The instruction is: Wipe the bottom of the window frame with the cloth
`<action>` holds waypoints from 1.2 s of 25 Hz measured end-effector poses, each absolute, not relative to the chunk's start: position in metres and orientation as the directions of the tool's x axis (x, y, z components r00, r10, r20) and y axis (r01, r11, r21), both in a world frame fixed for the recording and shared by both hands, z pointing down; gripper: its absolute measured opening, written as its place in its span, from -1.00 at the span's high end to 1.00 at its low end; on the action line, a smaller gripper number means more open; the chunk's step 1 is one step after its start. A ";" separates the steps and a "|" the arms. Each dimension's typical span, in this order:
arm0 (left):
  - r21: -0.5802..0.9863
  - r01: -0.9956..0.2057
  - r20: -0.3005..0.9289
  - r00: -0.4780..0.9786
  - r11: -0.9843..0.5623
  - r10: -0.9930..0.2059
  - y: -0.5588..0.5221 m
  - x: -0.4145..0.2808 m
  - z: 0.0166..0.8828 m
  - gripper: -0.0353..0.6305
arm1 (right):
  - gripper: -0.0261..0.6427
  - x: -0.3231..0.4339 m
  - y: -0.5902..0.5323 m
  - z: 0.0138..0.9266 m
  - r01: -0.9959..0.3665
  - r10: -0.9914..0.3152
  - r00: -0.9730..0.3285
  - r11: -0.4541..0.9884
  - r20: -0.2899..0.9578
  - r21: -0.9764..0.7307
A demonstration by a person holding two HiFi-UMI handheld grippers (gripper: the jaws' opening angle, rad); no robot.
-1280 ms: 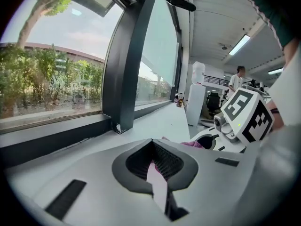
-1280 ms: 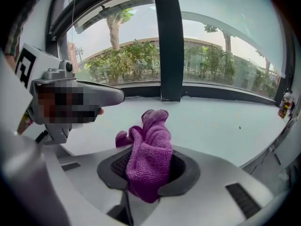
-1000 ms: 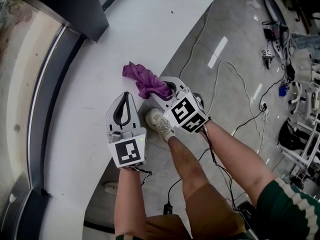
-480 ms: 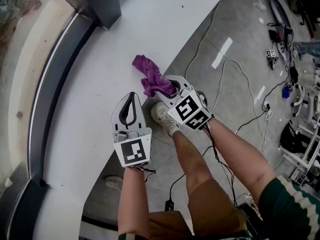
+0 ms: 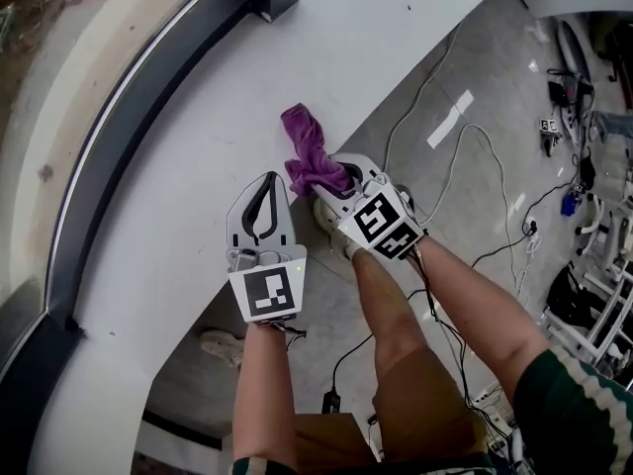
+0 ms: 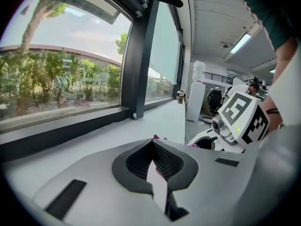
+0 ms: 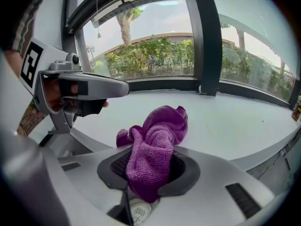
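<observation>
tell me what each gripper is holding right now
Left gripper: shut, empty.
Right gripper: shut on the purple cloth.

Brown shorts, green patterned sleeve

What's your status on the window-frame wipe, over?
Left gripper shut, empty. Right gripper shut on crumpled purple microfibre cloth, over white sill, short of dark window frame bottom. Path unobstructed.
</observation>
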State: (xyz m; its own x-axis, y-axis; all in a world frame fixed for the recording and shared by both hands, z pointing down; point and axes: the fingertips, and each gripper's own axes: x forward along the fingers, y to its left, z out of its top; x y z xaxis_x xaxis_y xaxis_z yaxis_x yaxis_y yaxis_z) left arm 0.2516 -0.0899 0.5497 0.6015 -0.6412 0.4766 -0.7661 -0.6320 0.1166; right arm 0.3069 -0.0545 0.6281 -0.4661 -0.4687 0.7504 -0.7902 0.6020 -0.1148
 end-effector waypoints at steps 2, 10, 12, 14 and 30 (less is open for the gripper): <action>0.118 -0.778 0.474 0.591 -0.617 -0.653 -0.085 0.240 0.549 0.88 | 0.54 0.297 -0.051 0.628 -0.779 -0.459 -0.476 0.615 0.750 -0.118; 0.108 -0.820 0.486 0.537 -0.562 -0.689 -0.071 0.181 0.552 0.88 | 0.54 0.249 -0.046 0.630 -0.756 -0.434 -0.504 0.640 0.747 -0.138; 0.104 -0.829 0.487 0.524 -0.549 -0.699 -0.070 0.171 0.550 0.88 | 0.54 0.236 -0.042 0.630 -0.741 -0.419 -0.518 0.656 0.746 -0.146; 0.106 -0.841 0.491 0.508 -0.530 -0.708 -0.069 0.160 0.550 0.88 | 0.54 0.223 -0.035 0.630 -0.728 -0.401 -0.531 0.667 0.747 -0.160; 0.127 -0.867 0.503 0.474 -0.481 -0.723 -0.034 0.123 0.543 0.88 | 0.54 0.169 0.004 0.626 -0.653 -0.317 -0.580 0.732 0.750 -0.195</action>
